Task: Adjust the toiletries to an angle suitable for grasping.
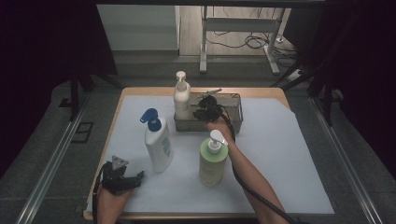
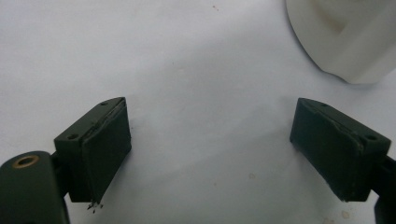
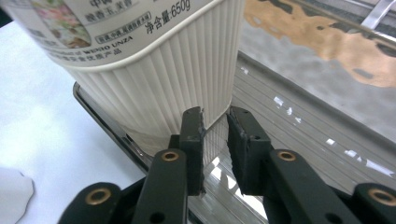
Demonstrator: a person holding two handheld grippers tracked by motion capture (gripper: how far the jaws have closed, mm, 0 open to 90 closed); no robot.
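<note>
Right gripper [image 3: 215, 122] inside metal tray [image 1: 236, 109], fingers slightly apart, nothing clamped, beside cream bottle [image 3: 154, 60]. Left gripper [image 2: 210, 144] low over counter [image 1: 280, 158], fingers wide apart.

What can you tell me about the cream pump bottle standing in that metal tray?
The cream pump bottle stands upright at the left end of the metal tray. It looks like plastic, with a white pump head, vertical ribs around its lower body and a printed label showing flowers. The right gripper sits close beside its base with a narrow gap between the jaws, not holding it.
</note>
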